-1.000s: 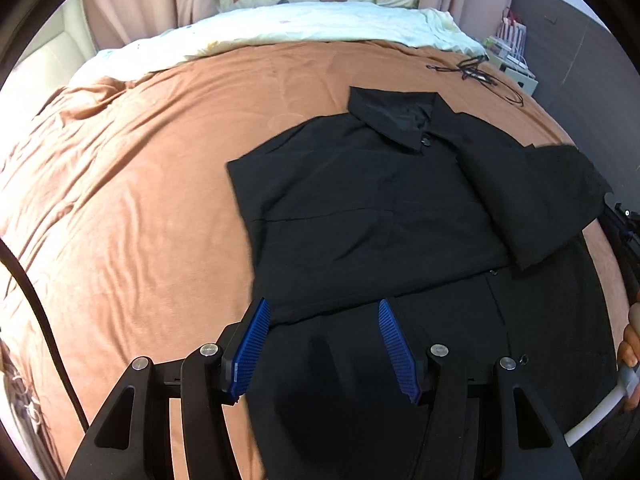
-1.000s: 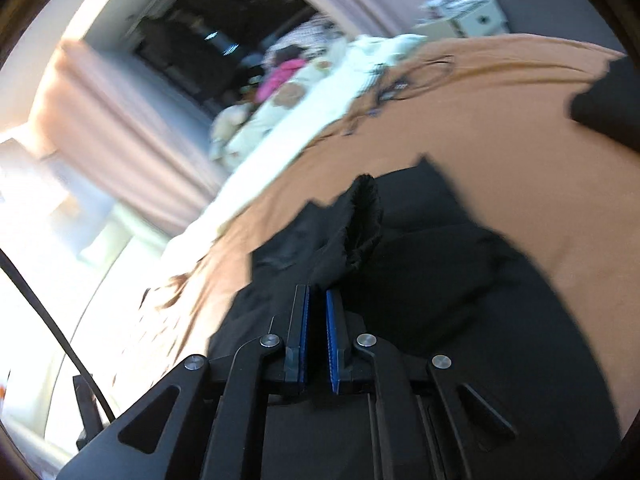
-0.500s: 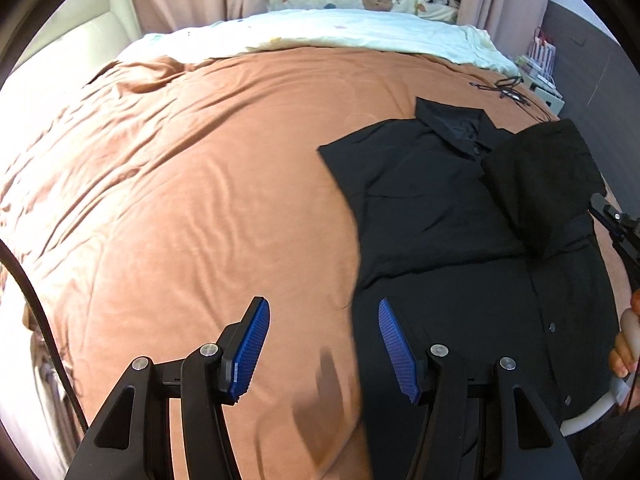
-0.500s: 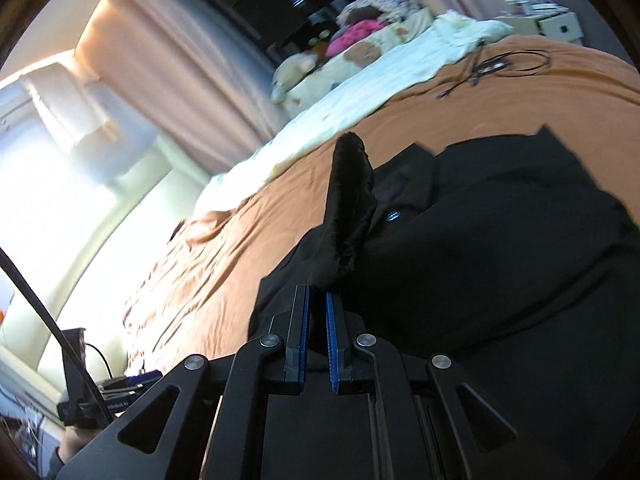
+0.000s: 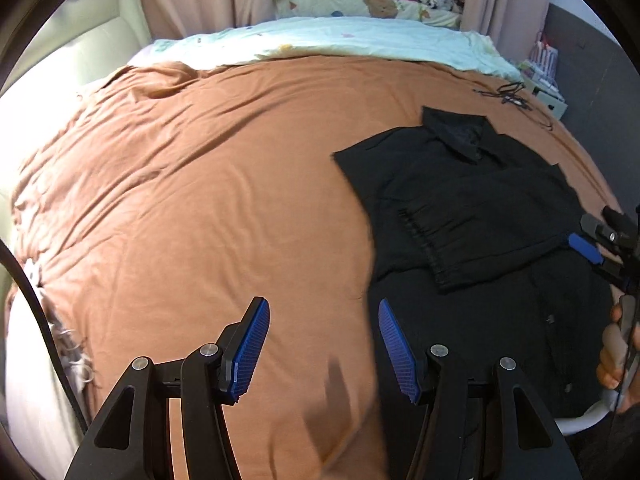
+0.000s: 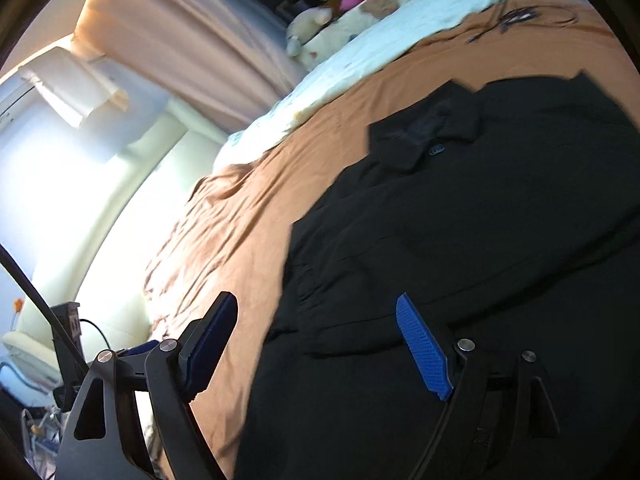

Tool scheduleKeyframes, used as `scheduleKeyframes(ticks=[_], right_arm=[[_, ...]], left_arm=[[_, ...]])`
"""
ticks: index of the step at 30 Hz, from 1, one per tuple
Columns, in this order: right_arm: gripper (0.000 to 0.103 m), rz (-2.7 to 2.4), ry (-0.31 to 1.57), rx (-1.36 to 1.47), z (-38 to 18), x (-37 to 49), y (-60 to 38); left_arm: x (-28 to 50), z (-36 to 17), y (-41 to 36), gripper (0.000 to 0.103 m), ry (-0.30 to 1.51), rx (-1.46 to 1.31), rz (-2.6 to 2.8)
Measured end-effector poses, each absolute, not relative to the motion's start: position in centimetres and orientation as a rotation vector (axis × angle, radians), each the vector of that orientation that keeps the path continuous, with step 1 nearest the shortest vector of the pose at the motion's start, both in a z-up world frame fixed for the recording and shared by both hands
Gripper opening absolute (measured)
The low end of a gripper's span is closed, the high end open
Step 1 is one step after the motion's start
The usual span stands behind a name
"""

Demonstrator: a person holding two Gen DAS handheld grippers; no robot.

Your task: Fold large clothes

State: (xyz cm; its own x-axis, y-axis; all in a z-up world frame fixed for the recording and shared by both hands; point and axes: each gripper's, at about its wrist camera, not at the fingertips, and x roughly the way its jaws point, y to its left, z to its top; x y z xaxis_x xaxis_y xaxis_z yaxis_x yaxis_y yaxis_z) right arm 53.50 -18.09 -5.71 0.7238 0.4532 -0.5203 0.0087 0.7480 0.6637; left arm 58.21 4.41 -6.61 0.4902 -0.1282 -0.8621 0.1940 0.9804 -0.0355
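Observation:
A black collared shirt [image 5: 480, 216] lies flat on the brown bed cover, collar to the far side, with both sleeves folded in over its chest. My left gripper [image 5: 322, 344] is open and empty, hovering over the cover just left of the shirt's lower edge. My right gripper [image 6: 316, 340] is open and empty, low over the shirt [image 6: 460, 240] near the folded sleeve cuff. The right gripper also shows at the right edge of the left wrist view [image 5: 600, 240].
The brown bed cover [image 5: 200, 200] spreads wide to the left of the shirt. A pale quilt [image 5: 340, 40] and soft toys lie at the far side. Black cables [image 5: 508, 94] lie beyond the collar. A bedside unit [image 5: 548, 92] stands at the far right.
My right gripper has opened and let go of the sleeve, which now lies folded across the shirt's chest. My left gripper has moved left, off the shirt and over the cover.

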Motion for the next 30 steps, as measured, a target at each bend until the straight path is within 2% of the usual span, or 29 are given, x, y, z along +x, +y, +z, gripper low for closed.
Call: scheduleKeyframes(ticks=[7,11,18,28,30], right_arm=[[0.080,0.070,0.729,0.753,-6.1,45.0,-24.7],[0.074,0.006,0.726,0.788,-5.5,42.4,-27.7],[0.072,-0.068,0.752,0.812,-4.6,41.7,-30.1],[0.072,-0.172,0.771,0.920,-6.2,42.1,-33.1],[0.064,-0.199,0.766,0.953,-6.7,41.9,-33.7]], left_arm=[[60.4,-8.6,-0.8,0.059,1.076,0.041,-0.289],[61.9,-10.3,-3.3,0.059,1.103,0.035,-0.316],[65.6,-13.9,-5.8,0.059,1.158,-0.007,-0.310],[68.3,-17.8,-5.3,0.059,1.240,-0.218,-0.314],[68.4,-17.9,-5.5,0.059,1.246,-0.249,-0.342]])
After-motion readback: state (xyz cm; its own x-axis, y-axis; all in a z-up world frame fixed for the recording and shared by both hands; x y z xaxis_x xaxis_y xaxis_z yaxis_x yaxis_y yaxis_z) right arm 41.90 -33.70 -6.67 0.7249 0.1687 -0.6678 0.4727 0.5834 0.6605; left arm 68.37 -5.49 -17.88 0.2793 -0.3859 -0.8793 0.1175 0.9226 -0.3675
